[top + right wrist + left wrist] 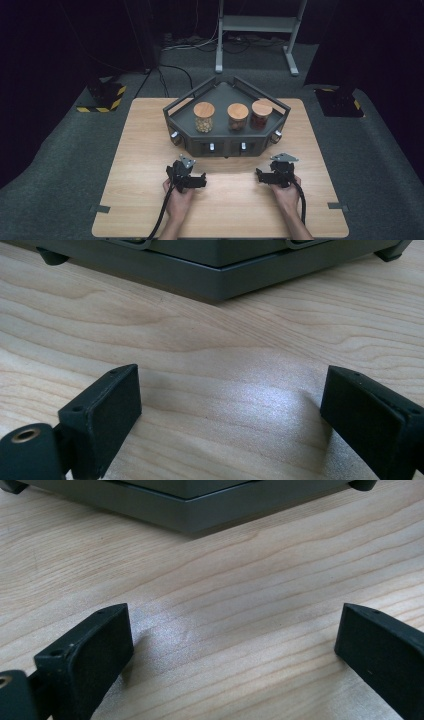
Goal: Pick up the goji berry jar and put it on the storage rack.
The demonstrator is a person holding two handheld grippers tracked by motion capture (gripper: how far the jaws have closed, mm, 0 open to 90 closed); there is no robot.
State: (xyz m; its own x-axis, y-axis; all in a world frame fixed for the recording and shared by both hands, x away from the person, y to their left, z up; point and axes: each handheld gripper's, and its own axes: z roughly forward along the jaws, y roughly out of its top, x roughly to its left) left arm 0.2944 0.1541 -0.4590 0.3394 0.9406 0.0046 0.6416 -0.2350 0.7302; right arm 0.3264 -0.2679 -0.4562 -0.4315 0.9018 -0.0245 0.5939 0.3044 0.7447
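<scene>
Near edge of the wooden surface (140,210): two forearms come in from the bottom, left hand (177,200) and right hand (287,195) each holding tongs low on the wood, cables trailing back toward the person. Left tongs (192,177) sit left of centre, right tongs (267,175) right of centre, well apart from each other, both pointing roughly forward at the rack. Left gripper view: left tongs (232,645) spread wide, jaws apart, nothing between them, bare wood grain under the gap. Right gripper view: right tongs (230,405) also spread wide and empty, just above the wood. Ahead of both, near but not touching, a dark grey angular tray rack (225,145) with a rail frame and small knobs on its front; its base edge shows at the top of both gripper views (200,515) (220,282). Three glass jars with wooden lids stand in a row on it: left jar (204,117) with pale contents, middle jar (237,117) brownish, right jar (261,114) reddish-brown. Nothing lies between tongs and rack. Beyond the surface: grey carpeted floor (60,150), cables, a grey metal stand (257,30), and yellow-black striped bases (102,97) at the sides.
</scene>
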